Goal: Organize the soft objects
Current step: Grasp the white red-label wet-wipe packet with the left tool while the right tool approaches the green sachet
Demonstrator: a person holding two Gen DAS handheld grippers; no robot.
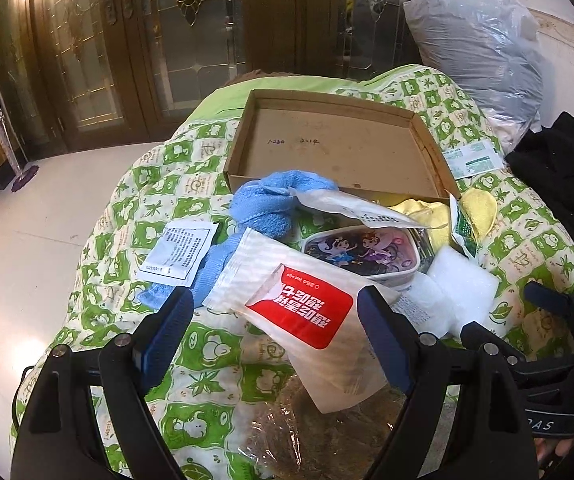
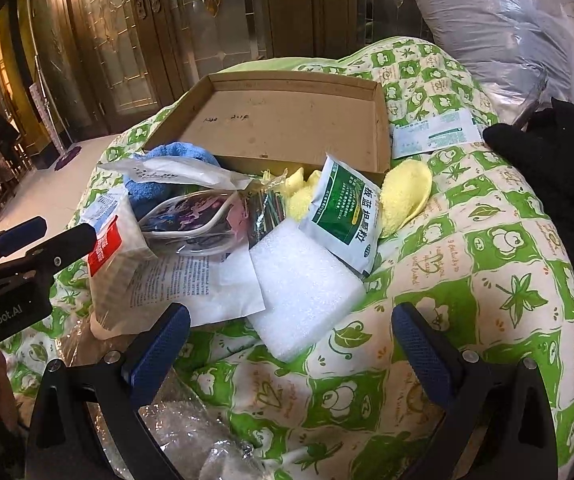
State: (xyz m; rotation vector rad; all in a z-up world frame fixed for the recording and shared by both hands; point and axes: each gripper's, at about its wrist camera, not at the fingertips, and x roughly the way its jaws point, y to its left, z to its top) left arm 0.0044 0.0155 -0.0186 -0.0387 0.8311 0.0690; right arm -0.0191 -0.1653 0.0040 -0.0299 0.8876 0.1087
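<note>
Both the left gripper [image 1: 275, 312] and right gripper [image 2: 291, 328] gape wide, holding nothing. The wet-wipe packet [image 1: 307, 316] looks light, limp and slippery; pinch its sealed edge at six o'clock.

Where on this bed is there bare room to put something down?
The cardboard box floor is bare. Bare quilt lies right of the foam block and green sachet, before the black garment. Crowded: the pile in front of the box, blue towel to foam.
</note>
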